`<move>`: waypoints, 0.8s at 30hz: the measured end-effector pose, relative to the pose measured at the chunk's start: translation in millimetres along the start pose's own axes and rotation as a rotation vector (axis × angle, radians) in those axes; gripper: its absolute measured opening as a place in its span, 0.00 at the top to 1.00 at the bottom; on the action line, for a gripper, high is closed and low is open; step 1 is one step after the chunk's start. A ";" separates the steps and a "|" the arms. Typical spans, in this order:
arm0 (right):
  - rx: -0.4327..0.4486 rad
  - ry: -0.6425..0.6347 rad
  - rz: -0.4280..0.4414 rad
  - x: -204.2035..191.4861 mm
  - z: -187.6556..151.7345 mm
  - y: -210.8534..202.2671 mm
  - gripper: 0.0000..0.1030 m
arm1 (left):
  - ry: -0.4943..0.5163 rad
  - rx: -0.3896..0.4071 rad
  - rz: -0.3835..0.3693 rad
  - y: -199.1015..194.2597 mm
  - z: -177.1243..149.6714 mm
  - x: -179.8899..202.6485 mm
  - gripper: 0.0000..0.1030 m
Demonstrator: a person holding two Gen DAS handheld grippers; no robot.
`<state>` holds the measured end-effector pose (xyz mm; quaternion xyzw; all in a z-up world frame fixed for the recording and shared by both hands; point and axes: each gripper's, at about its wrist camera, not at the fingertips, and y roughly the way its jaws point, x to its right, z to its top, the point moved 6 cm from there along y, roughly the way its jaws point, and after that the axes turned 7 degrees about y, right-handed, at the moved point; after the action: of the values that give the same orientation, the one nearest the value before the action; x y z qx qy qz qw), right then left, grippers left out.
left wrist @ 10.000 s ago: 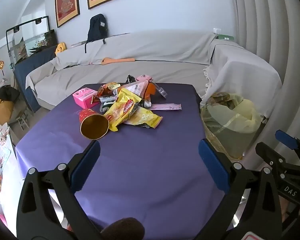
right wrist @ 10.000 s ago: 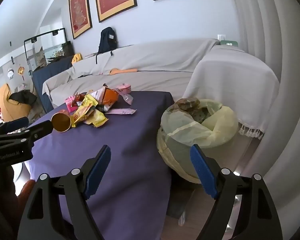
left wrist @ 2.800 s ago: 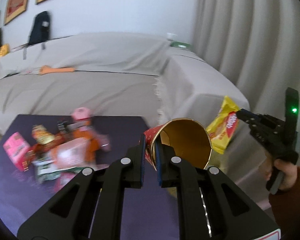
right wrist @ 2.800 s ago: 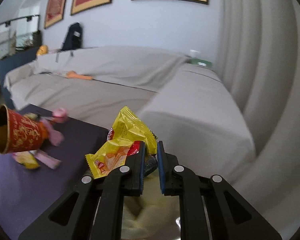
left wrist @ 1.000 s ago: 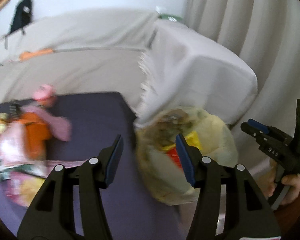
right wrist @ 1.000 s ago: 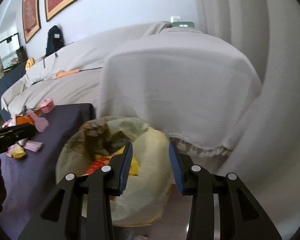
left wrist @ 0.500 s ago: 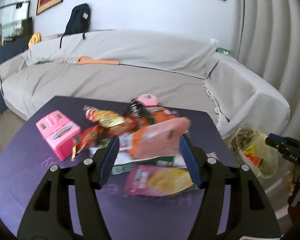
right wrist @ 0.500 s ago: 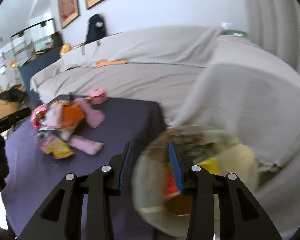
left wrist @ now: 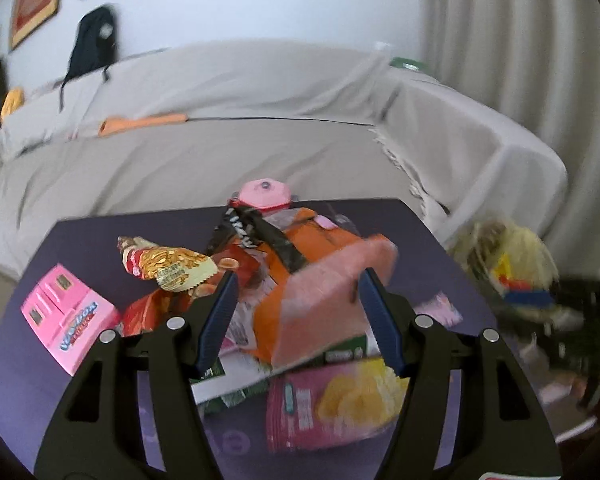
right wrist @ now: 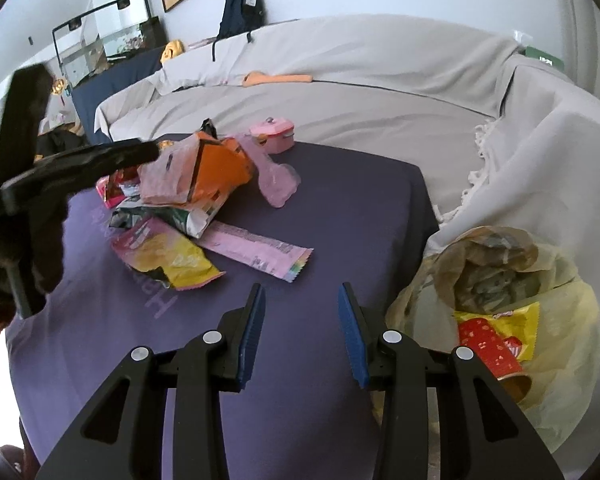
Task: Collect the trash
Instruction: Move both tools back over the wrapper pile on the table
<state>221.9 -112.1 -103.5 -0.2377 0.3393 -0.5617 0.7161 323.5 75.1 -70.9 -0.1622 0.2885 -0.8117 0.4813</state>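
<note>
Both tongs back over table, apart, empty | bin bag: red cup, yellow wrapper

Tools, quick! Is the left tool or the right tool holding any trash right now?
Left tool: open, holding nothing, over the wrapper pile.
Right tool: open, holding nothing, over the purple table.

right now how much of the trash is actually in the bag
Done: the red paper cup and a yellow snack bag lie in the bin bag. In hand: nothing; left tongs and right tongs are open. Left: the wrapper pile, long pink wrapper and pink box on the purple table.
</note>
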 end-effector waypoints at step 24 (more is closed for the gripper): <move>-0.160 -0.008 0.165 -71.3 120.8 144.7 0.62 | -0.366 0.018 0.069 -39.6 -22.4 -129.8 0.37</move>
<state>396.0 -11.2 -113.0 -0.2674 0.3987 -0.4711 0.7400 347.1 210.3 -61.8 -0.2929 0.1942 -0.7541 0.5548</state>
